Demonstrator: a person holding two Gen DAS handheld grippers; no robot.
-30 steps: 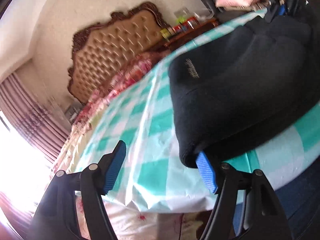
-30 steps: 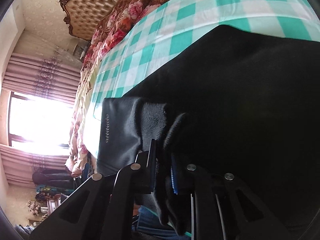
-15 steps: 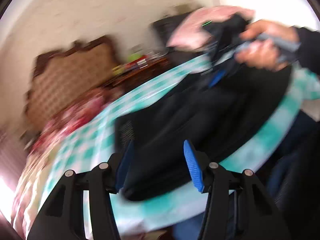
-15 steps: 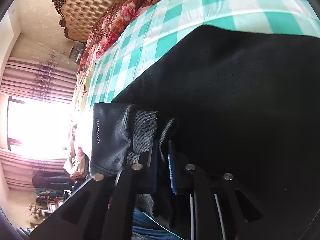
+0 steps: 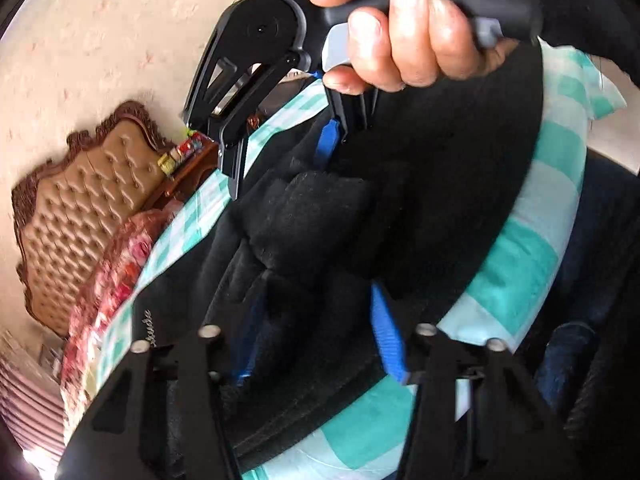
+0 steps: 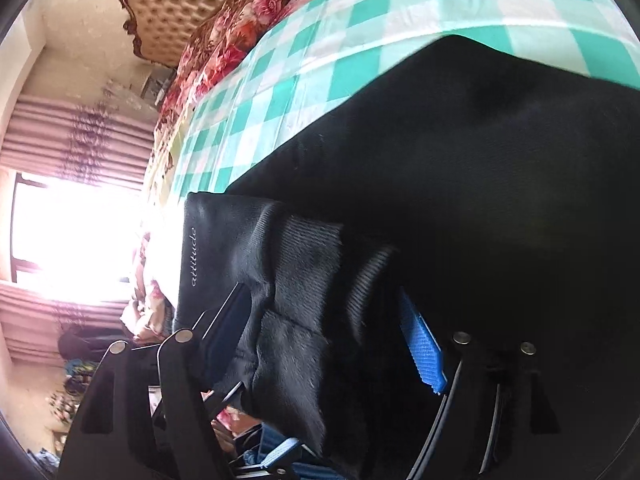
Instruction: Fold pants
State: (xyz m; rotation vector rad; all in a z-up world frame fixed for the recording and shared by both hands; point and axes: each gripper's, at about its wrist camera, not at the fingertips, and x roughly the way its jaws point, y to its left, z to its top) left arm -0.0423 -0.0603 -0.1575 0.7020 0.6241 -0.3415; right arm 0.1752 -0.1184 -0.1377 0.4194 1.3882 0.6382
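The left tongs are held apart around bunched black pants on the checked tabletop, nearer than before. The right tongs, clamped earlier, are now spread about the cuff, gripped by the right hand.

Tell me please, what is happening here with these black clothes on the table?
A person is folding black pants on a table with a green-and-white checked cloth, a handheld gripper in each hand. The left gripper stands open around a thick bunched fold at the near edge. The right gripper, gripped by the right hand, is also open, with the ribbed cuff end between its fingers. The fold is partly made, not yet flat.
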